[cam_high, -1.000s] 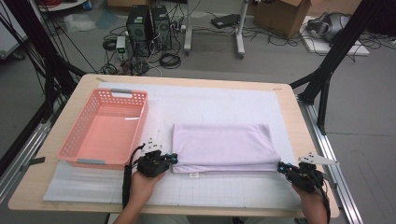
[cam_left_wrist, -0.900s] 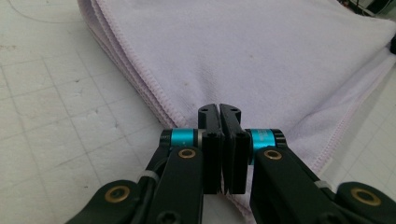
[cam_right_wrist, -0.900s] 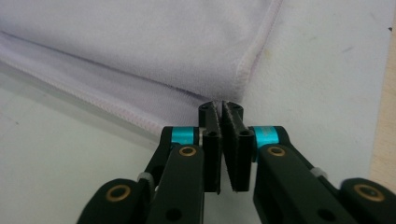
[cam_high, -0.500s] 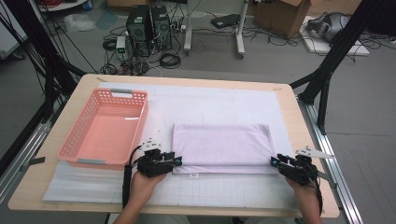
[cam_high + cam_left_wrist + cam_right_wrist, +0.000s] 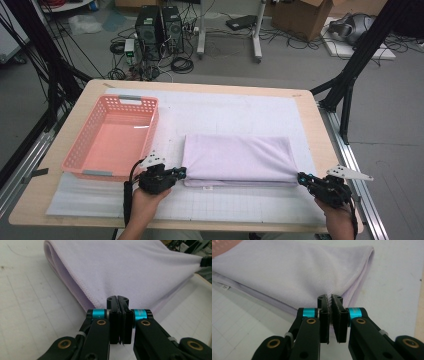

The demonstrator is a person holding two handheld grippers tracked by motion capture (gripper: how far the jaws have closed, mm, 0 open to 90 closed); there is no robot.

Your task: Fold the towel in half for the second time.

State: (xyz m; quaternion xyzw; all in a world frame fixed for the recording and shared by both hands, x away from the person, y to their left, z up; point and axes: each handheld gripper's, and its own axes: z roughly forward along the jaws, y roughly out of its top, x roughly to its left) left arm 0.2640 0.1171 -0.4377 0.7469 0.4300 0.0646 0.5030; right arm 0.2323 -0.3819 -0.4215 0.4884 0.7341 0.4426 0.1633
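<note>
Both claws (image 5: 182,172) (image 5: 301,177) clamp lilac towel (image 5: 237,159) corners; pink basket (image 5: 114,140) just left.

We see our left gripper (image 5: 117,302) with its jaws just closed tight on the near hemmed corner of the folded lilac towel (image 5: 130,267), which lies on the gridded white mat (image 5: 27,315) covering the worktop and stretches away from us.
</note>
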